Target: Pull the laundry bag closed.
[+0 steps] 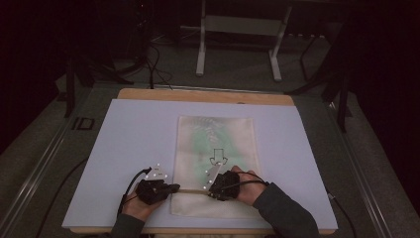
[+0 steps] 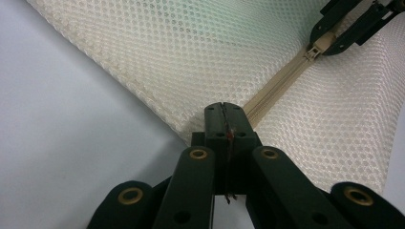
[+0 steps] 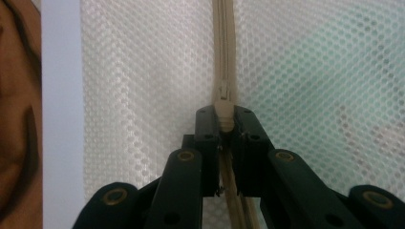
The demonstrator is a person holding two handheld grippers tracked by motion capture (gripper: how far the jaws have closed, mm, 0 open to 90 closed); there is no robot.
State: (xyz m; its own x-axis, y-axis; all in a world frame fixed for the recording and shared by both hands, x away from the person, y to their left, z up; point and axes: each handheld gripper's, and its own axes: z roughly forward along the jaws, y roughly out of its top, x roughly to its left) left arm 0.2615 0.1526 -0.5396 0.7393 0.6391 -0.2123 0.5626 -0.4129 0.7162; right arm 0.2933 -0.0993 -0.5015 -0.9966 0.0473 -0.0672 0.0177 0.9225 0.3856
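Left tool [image 2: 224,112] clamped tight on the mesh bag's [image 1: 215,144] zipper end. Right tool [image 3: 224,119] closed on the zipper slider [image 3: 223,107]. Bag contents blurred green, unidentifiable.

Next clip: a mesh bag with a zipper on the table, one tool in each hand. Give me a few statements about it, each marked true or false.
1. The cream mesh zip bag lies flat on a pale lilac sheet. True.
2. The right tool is shut on the beige zipper slider. True.
3. The left tool hangs open above the bag. False: its jaws are shut on the bag's edge at the end of the zipper.
4. The bag is empty. False: something green shows through the mesh.
5. The beige zipper track runs between the two tools. True.
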